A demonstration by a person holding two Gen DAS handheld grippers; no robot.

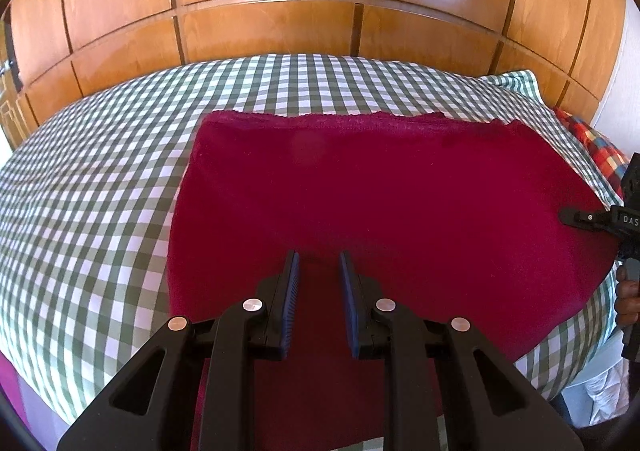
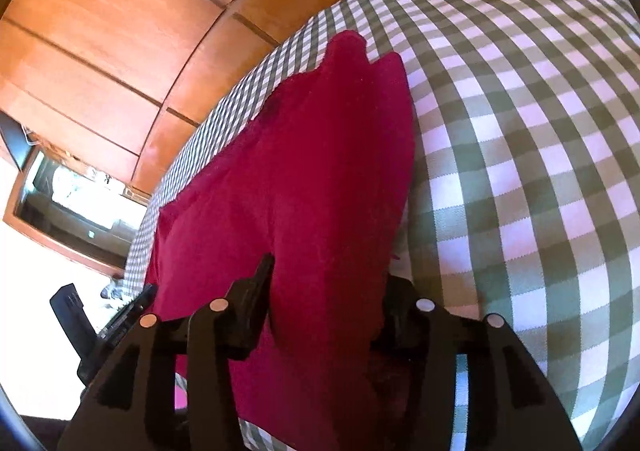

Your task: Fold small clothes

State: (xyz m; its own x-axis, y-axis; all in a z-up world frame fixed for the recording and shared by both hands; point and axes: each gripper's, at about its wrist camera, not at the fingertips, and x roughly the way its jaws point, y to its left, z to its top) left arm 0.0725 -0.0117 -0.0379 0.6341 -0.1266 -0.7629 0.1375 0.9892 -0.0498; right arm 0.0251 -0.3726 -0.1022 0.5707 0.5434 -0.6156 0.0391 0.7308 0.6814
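Red cloth (image 1: 380,187) spread flat mid-bed (image 1: 100,179), near edge hanging over, ready for folding; left gripper (image 1: 319,271) slightly apart over that edge, gripping nothing; right gripper (image 2: 328,283) straddling the right end, clamping unclear.

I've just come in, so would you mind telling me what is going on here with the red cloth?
A person is folding a red cloth on a bed with a green checked cover, using handheld tongs in each hand. The left tongs sit over the cloth's near edge with a gap between the pads; whether they pinch fabric is unclear. The right tongs have a thick bunch of the cloth between their fingers at its right end. Wooden wardrobe doors stand behind.
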